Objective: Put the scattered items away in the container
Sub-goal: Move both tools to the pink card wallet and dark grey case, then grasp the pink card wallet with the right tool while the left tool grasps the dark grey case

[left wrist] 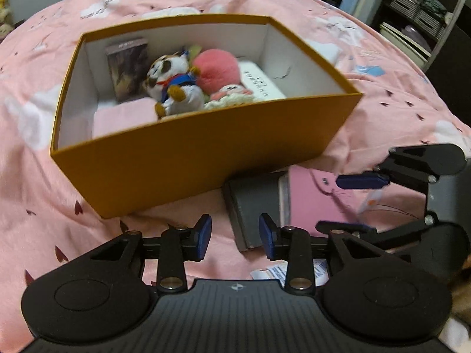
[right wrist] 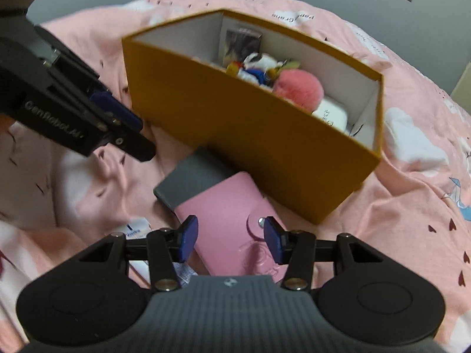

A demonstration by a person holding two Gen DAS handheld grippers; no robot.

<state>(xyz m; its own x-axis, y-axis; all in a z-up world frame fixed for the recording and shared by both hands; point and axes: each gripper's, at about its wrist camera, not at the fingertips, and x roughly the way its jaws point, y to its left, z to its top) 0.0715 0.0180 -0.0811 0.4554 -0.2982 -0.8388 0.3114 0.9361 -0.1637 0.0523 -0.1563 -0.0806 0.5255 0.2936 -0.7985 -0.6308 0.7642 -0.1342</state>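
An orange box [left wrist: 188, 158] with white inner walls sits on the pink bedspread; it also shows in the right wrist view [right wrist: 235, 123]. Inside lie a plush cat [left wrist: 173, 79], a pink pompom [left wrist: 217, 69], a white case [left wrist: 262, 81] and a dark card pack [left wrist: 126, 67]. A grey book [left wrist: 256, 203] and a pink wallet [right wrist: 232, 229] lie on the bed in front of the box. My left gripper [left wrist: 235, 236] is open and empty just before the grey book. My right gripper [right wrist: 228, 239] is open, hovering over the pink wallet.
The pink bedspread [left wrist: 44, 194] is rumpled around the box. A small white packet with blue print [right wrist: 135, 228] lies near the wallet. Shelves with stacked items [left wrist: 421, 14] stand at the far right. The right gripper shows in the left wrist view [left wrist: 353, 203].
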